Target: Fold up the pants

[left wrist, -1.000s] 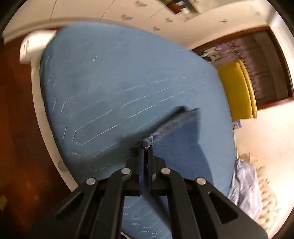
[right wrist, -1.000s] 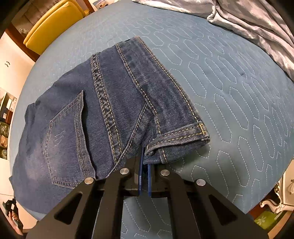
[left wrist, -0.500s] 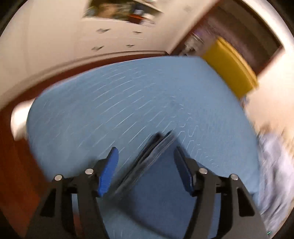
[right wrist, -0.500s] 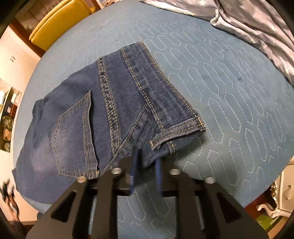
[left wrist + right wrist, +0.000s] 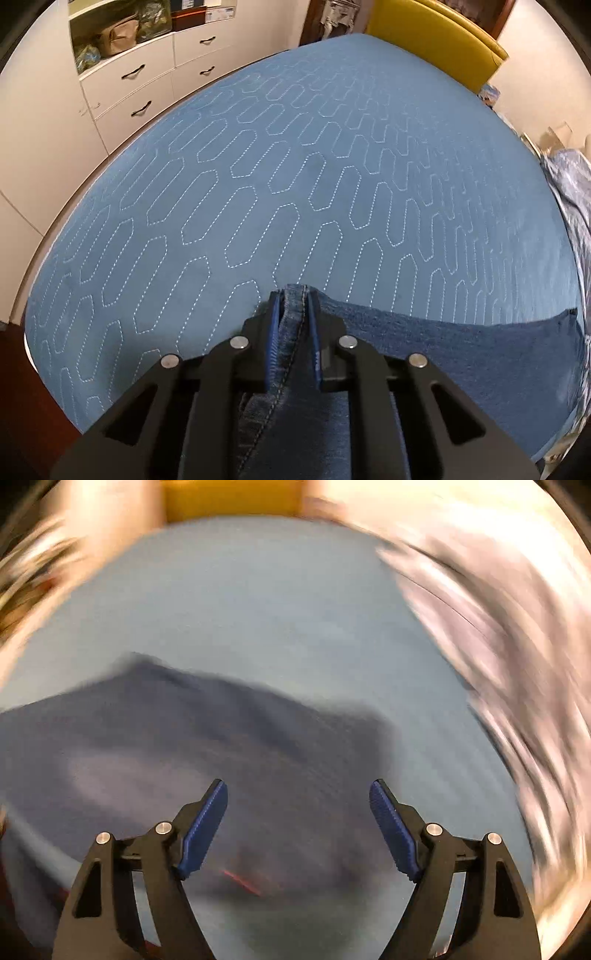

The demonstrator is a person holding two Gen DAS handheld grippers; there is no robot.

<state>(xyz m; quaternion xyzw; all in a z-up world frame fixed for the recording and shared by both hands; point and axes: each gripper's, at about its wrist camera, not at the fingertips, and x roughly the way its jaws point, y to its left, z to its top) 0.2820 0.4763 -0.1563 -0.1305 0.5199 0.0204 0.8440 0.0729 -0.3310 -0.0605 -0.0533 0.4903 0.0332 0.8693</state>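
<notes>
While the left gripper (image 5: 293, 299) stands nearly closed, its jaws having just narrowed, its blue pads (image 5: 272, 343) press a stitched seam edge of the jeans (image 5: 461, 350) between them at the six o'clock position of the left wrist view. From that grip the denim spreads toward four o'clock, lying flat on the quilted blue bedcover (image 5: 295, 166). Beyond the cover, white drawers (image 5: 147, 88) stand at ten o'clock, a yellow chair (image 5: 436, 40) at one o'clock, and a rumpled pale blanket (image 5: 572, 192) at three o'clock. The right gripper (image 5: 297, 812) is spread wide, its jaws having just been opening, with nothing between them; beneath it, in a heavily blurred view, the jeans form a dark, compact mass from nine o'clock to the centre. Judged from the compact shape, at least one fold appears done. What seems left is a further fold or a tidying of the edge, for which the right gripper needs a new hold.
</notes>
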